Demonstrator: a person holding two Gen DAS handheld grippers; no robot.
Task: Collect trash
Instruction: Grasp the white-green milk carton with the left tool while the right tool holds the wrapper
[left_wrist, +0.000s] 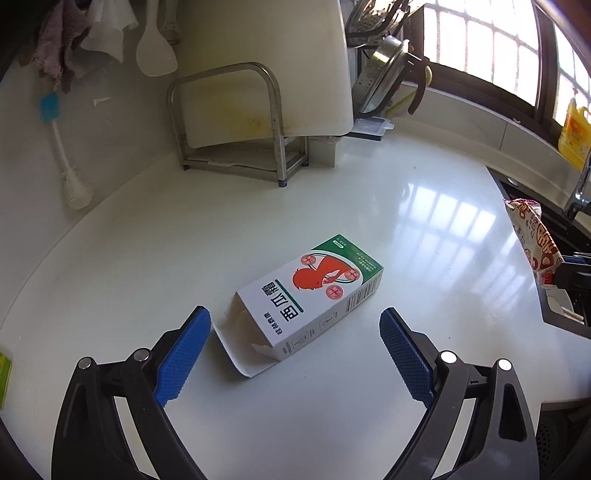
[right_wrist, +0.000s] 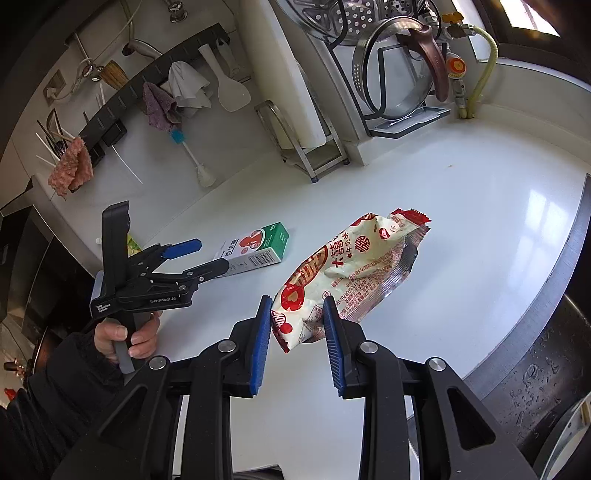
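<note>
An empty white and green carton box (left_wrist: 306, 295) with a red figure lies on the white counter, its open end toward me. My left gripper (left_wrist: 295, 321) is open, its blue pads either side of the box's near end, not touching it. It also shows in the right wrist view (right_wrist: 210, 256), beside the box (right_wrist: 258, 247). My right gripper (right_wrist: 297, 314) is shut on the lower end of a crumpled red and cream snack wrapper (right_wrist: 351, 266), held above the counter. The wrapper shows at the right edge of the left wrist view (left_wrist: 535, 243).
A steel rack (left_wrist: 236, 122) with a white cutting board stands at the back. A dish rack with pot lids (right_wrist: 399, 74) is behind it. The sink (right_wrist: 546, 362) lies at the right edge. A bottle brush (left_wrist: 66, 162) and cloths hang on the left wall.
</note>
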